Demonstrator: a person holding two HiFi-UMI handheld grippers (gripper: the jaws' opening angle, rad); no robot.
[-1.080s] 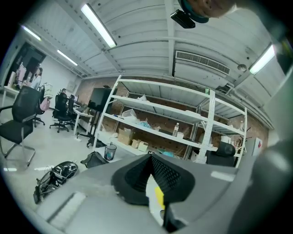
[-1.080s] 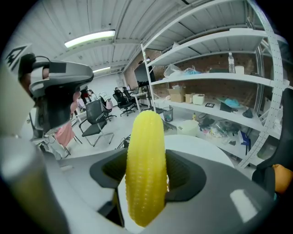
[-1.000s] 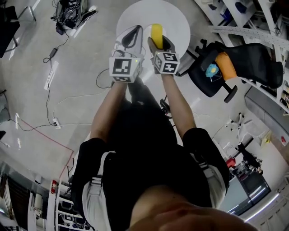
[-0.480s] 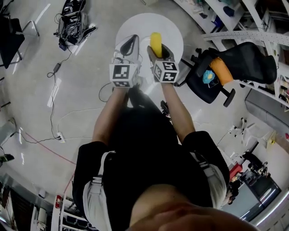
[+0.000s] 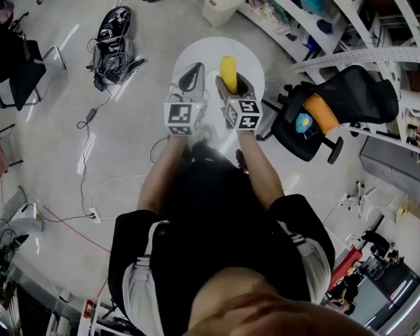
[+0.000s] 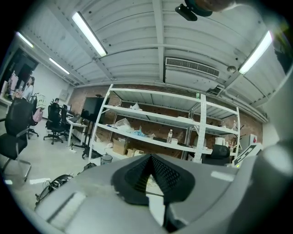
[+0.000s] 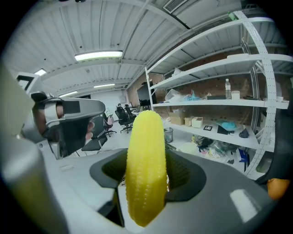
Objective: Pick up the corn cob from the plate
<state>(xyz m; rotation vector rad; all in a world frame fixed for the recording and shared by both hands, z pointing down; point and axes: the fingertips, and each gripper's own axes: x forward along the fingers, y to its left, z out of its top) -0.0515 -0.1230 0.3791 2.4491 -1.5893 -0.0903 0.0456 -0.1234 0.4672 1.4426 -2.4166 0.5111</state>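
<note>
The yellow corn cob (image 5: 228, 71) stands upright between the jaws of my right gripper (image 5: 231, 83), which is shut on it above the round white table (image 5: 252, 54). In the right gripper view the corn cob (image 7: 146, 169) fills the middle and points away from the camera, lifted well off any surface. My left gripper (image 5: 190, 76) hangs just left of it at the same height, jaws closed together with nothing between them. The left gripper (image 6: 151, 176) looks out at the shelves. No plate shows in any view.
A black office chair (image 5: 341, 98) with an orange item on it stands right of the table. Cables and gear (image 5: 111, 39) lie on the floor at the upper left. A bin (image 5: 220, 10) and metal shelves (image 5: 367, 39) stand behind the table.
Both grippers keep their pose, the corn still in the right one. The head view has drifted a little, so the table and floor have shifted in the picture.
</note>
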